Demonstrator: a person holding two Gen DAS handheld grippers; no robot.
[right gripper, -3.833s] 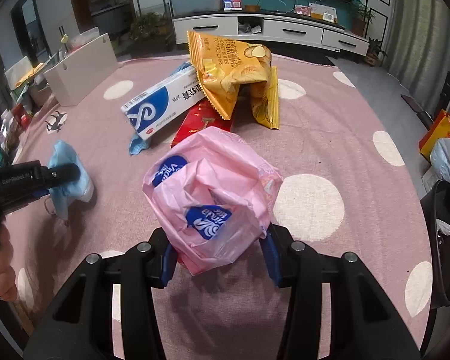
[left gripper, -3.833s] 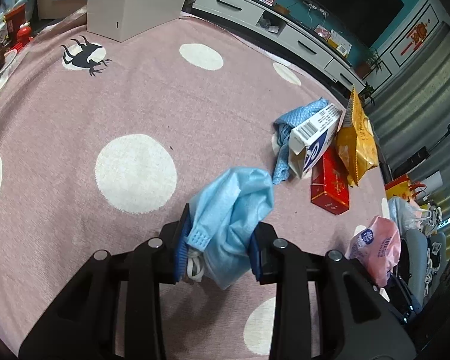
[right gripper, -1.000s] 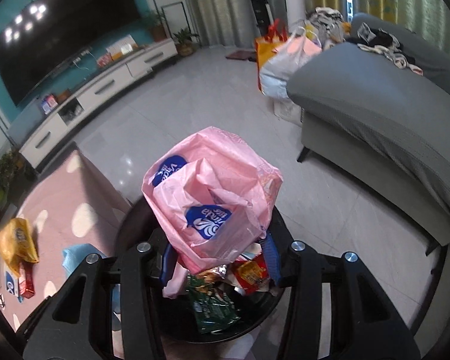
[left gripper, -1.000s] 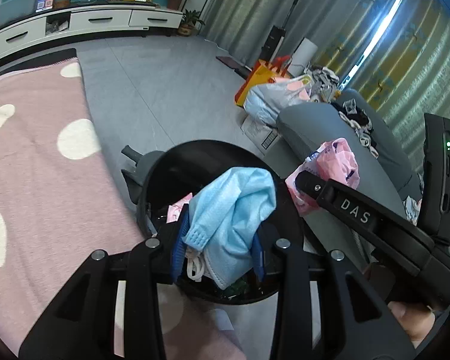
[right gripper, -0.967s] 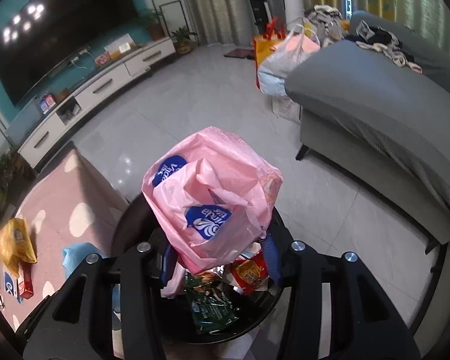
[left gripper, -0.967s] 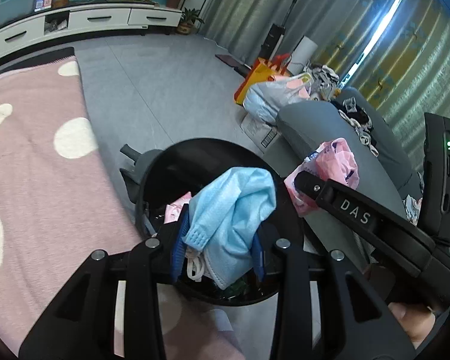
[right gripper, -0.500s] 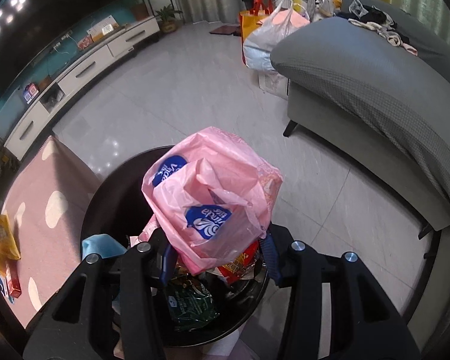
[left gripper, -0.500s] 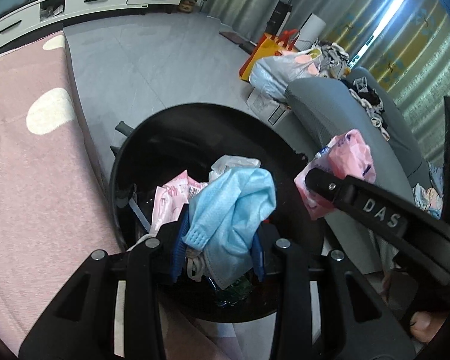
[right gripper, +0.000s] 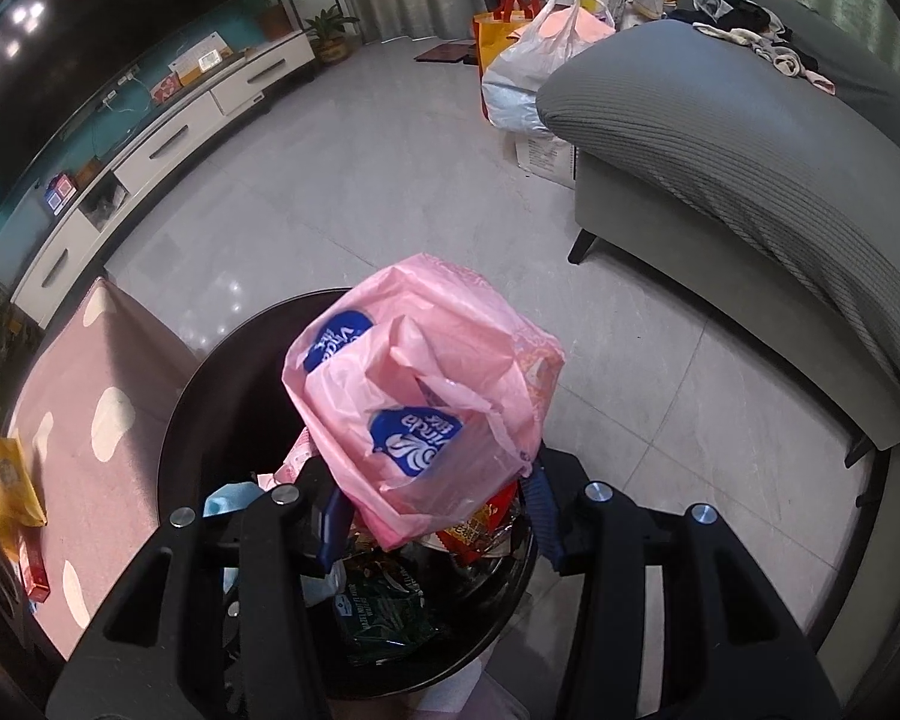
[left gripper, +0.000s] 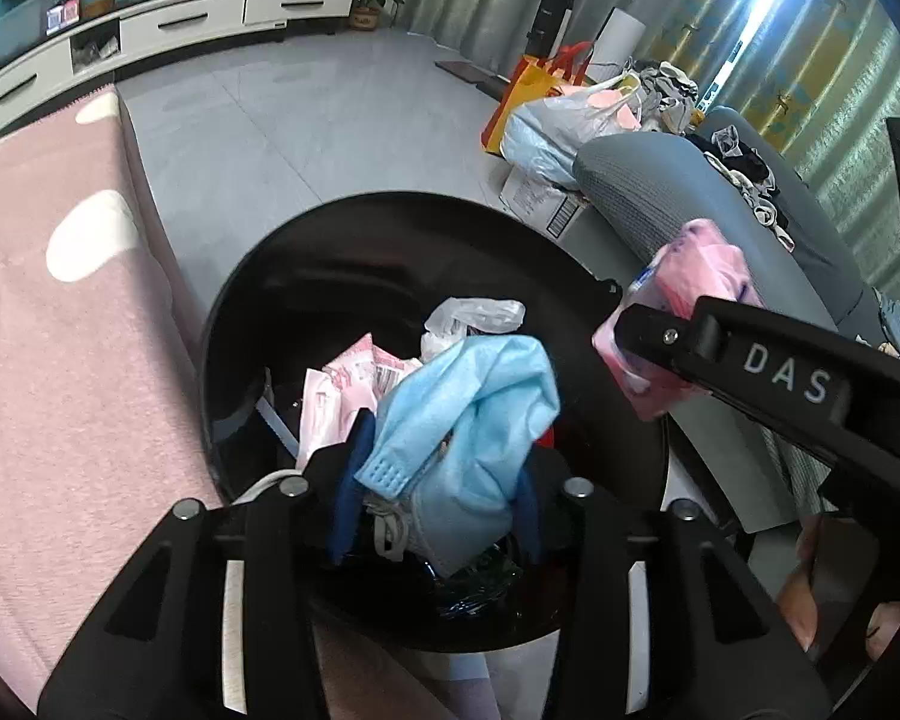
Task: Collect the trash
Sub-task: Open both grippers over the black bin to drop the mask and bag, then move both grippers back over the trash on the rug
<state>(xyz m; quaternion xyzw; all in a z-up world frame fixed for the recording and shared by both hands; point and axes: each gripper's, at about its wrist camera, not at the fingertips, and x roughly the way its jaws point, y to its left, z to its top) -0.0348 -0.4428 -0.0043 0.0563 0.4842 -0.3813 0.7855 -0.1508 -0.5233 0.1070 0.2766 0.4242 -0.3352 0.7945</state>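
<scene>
2 pieces of trash hang over the bin (left gripper: 222,324), 1 in each of my tools. My left gripper (left gripper: 435,501) has the blue mask (left gripper: 474,414) between its pads above the near part of the bin's mouth; the jaws are opening, and the mask has not dropped yet, though whether the pads still press on it I can't quite tell. My right gripper (right gripper: 438,513) is clenched on the pink bag (right gripper: 426,384), which bulges up and out of the fingers over the bin's right rim.

Both pieces look light and soft. The mask is limp, pleated cloth with ear loops (left gripper: 390,531) dangling below the pads; I judge those loops could snag on a finger as it falls, so a wide release suits it better than a shake. The bag is thin, crinkled film, probably slippery and springy, best pinched at its bunched lower folds, where I hold it now. The bin already holds wrappers (right gripper: 384,612), so neither piece should fall far.
</scene>
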